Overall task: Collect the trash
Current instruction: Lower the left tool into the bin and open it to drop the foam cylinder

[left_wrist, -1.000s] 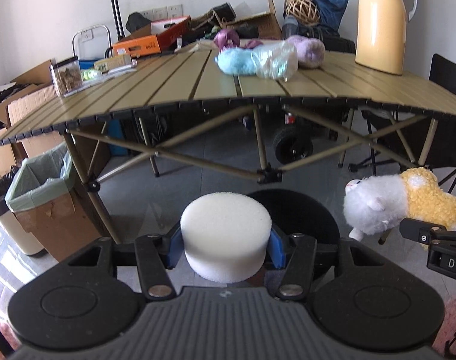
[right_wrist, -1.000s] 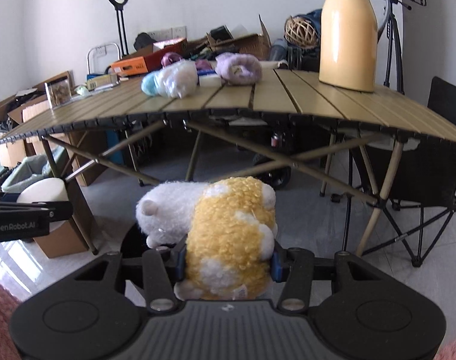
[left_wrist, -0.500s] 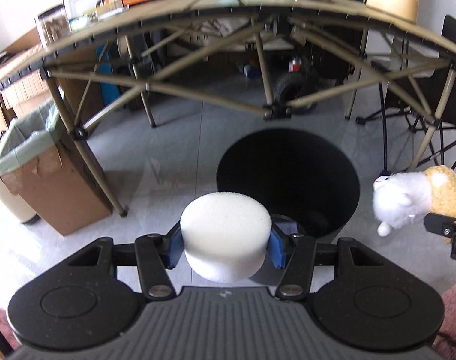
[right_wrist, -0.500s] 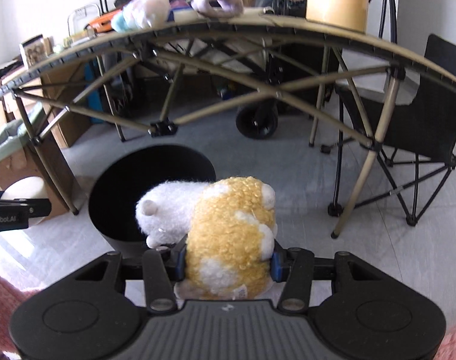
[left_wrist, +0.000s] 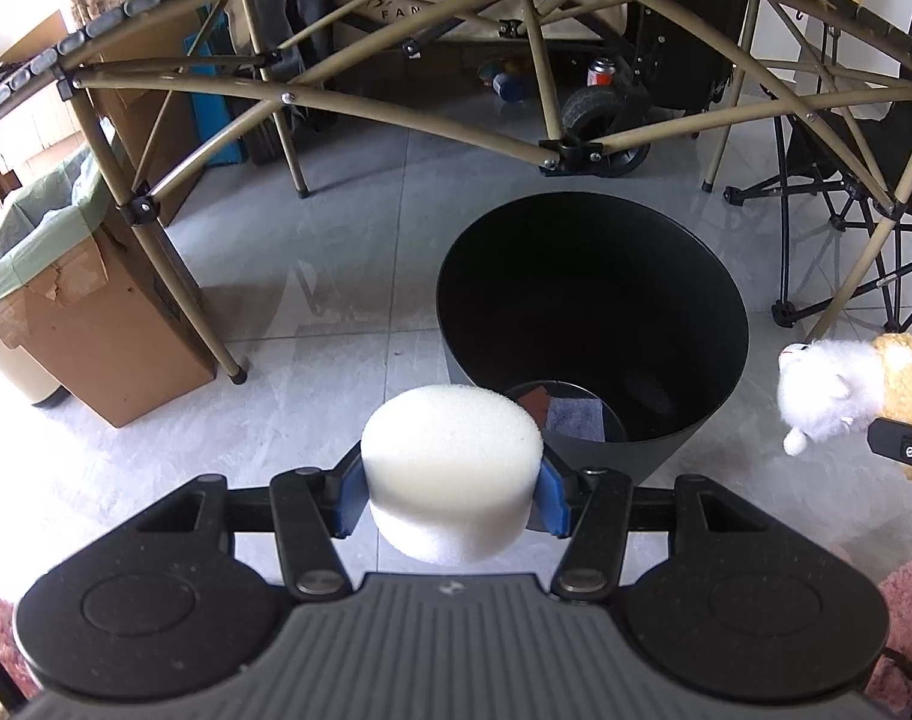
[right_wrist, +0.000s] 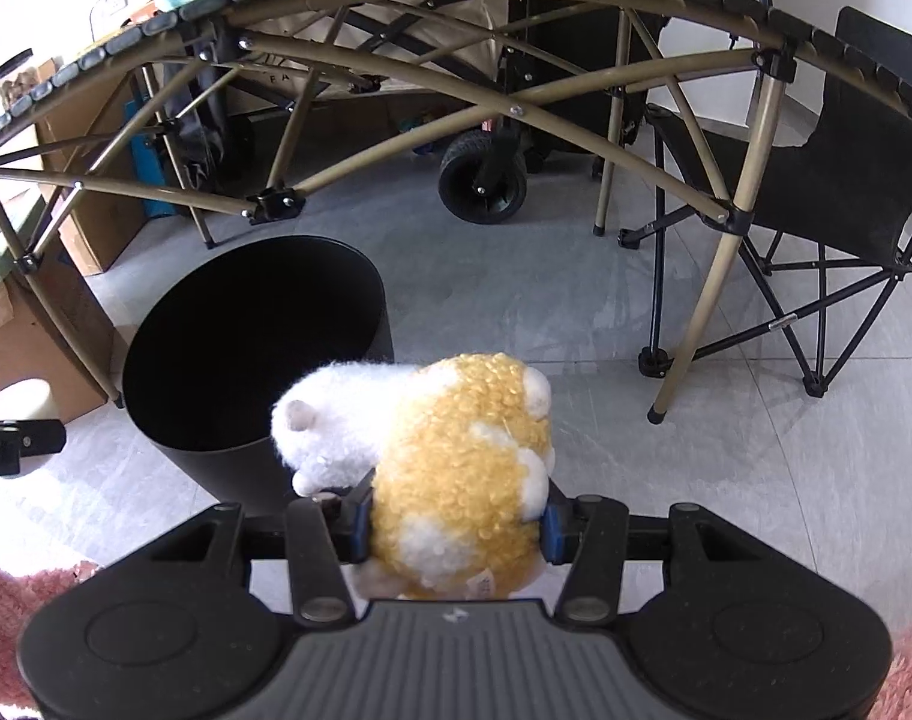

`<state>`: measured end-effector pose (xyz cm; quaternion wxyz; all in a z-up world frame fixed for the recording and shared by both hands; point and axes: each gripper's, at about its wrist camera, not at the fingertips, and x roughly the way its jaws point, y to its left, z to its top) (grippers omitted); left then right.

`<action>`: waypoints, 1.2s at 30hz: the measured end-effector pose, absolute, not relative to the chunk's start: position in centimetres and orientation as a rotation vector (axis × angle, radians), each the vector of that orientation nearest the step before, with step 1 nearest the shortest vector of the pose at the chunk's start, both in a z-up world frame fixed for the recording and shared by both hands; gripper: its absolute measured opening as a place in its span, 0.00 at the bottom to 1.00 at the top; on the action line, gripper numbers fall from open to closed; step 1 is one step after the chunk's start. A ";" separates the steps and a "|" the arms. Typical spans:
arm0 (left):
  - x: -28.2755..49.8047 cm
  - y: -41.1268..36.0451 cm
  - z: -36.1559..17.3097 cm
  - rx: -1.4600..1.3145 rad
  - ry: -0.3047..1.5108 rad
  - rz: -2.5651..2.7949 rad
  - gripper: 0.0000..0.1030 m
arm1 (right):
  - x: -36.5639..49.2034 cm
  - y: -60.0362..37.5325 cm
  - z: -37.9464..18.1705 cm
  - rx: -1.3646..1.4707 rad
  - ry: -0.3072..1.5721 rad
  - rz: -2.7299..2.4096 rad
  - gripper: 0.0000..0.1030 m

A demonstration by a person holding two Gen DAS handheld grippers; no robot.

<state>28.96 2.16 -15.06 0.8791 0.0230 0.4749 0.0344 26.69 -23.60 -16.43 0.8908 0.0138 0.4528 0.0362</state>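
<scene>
Cardboard box (left_wrist: 90, 324) with green liner, far left under the table (left_wrist: 336, 102); not the target, judging by where both grippers point.

Left gripper (left_wrist: 453, 495): blue pads clamped on the flat sides of the foam puck (left_wrist: 453, 468), puck upright. It sits just short of the bin (left_wrist: 594, 324) rim, at about 7 o'clock of the opening. Held side-on so that parting the jaws lets it fall clear.

Bin: black, open, on the floor ahead of the table; some scraps (left_wrist: 567, 414) lie at its bottom.

Right gripper (right_wrist: 456, 525): jaws closed on the plush (right_wrist: 456, 456) body, white head sticking out left toward the bin (right_wrist: 252, 348). Plush is outside the rim, at about 4 o'clock.

Judgement: both items need carrying forward over the opening before release; dropped now, they could hit the rim or the floor.
</scene>
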 end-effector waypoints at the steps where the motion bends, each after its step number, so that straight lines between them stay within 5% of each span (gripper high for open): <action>1: 29.1 2.1 -15.0 0.045 0.996 0.071 0.54 | 26.9 -23.7 -16.6 0.032 0.944 0.070 0.47; 36: 39.4 -4.7 -16.1 0.013 1.113 -0.032 0.53 | 33.2 -27.3 -18.7 0.112 0.942 -0.079 0.47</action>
